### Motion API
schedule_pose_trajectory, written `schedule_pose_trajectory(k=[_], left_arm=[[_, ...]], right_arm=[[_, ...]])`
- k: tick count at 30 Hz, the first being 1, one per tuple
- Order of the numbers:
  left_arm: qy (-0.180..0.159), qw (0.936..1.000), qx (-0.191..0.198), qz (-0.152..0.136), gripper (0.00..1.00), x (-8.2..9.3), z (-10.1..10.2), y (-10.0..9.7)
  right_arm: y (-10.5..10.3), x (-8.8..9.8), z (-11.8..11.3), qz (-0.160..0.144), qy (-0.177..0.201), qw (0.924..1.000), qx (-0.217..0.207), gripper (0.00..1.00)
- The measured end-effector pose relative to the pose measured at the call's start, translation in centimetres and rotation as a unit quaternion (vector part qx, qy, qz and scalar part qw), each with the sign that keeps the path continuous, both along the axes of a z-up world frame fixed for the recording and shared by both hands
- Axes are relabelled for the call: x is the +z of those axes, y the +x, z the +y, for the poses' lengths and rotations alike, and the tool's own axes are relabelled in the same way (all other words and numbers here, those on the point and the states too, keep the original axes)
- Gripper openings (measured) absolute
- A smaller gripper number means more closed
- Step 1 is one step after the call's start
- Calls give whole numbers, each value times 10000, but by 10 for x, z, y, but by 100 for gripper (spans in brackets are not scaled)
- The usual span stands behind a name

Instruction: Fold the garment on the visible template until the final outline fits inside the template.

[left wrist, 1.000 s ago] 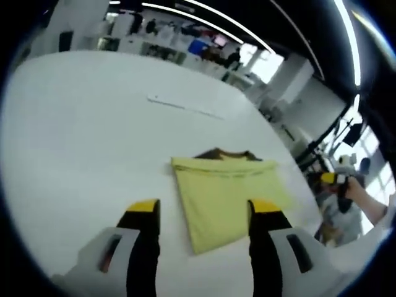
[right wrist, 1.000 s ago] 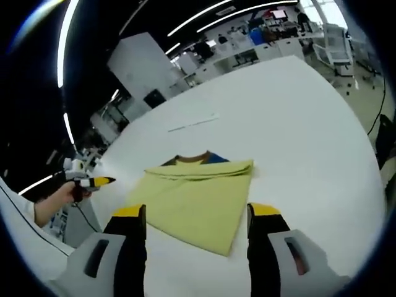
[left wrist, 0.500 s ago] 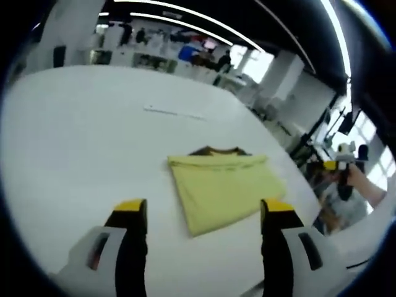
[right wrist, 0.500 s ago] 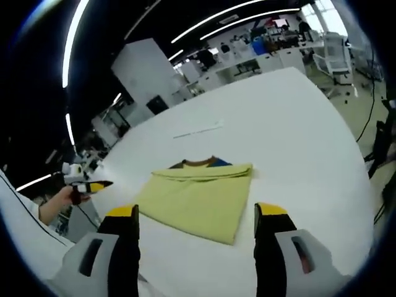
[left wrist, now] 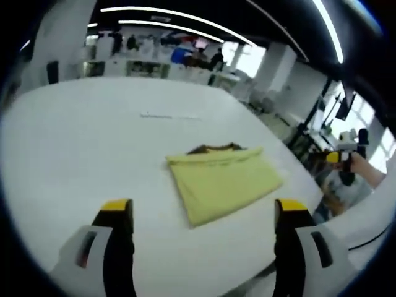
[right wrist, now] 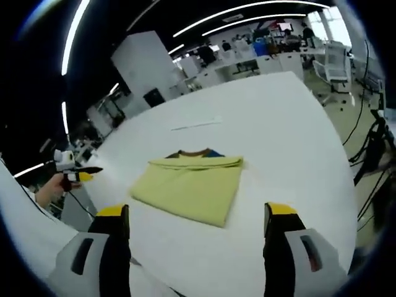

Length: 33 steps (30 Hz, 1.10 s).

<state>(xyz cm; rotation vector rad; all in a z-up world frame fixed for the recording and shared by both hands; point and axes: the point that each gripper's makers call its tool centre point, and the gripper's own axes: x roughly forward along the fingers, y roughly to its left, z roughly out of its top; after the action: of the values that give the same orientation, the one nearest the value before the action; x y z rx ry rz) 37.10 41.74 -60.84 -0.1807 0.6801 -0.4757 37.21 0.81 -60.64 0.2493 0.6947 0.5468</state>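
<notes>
Yellow garment (left wrist: 221, 181) (folded), beyond open left claw (left wrist: 206, 213)

The shirt (left wrist: 221, 179) is yellow, folded into a compact, roughly rectangular packet that lies flat on the white table. A dark brown collar with a bit of blue peeks out at its far edge. It sits just right of centre in the left gripper view and at centre (right wrist: 189, 185) in the right gripper view.

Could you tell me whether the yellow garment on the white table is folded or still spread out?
Folded: the yellow garment lies as a compact rectangle with layered edges near its collar on the table.
</notes>
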Motion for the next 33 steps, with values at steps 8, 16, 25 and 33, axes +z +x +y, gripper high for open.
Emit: schedule_pose_trajectory(k=[8,16,25,33], left_arm=[[176,9997,-158,82,99,2,6,-10],[254,9994,-216,66,99,6,10,-10],[301,9991,-278,145,99,0,8,-9],[310,9991,-214,193,99,-3,13,-7]], right_arm=[[-2,9,-16,-217,170,9990,-340,100],[-10,9,-17,-193,-6,9996,-198,100],[-8,3,-11,-112,119,9997,-201,100],[-3,1,-12,-98,138,9996,-232,100]])
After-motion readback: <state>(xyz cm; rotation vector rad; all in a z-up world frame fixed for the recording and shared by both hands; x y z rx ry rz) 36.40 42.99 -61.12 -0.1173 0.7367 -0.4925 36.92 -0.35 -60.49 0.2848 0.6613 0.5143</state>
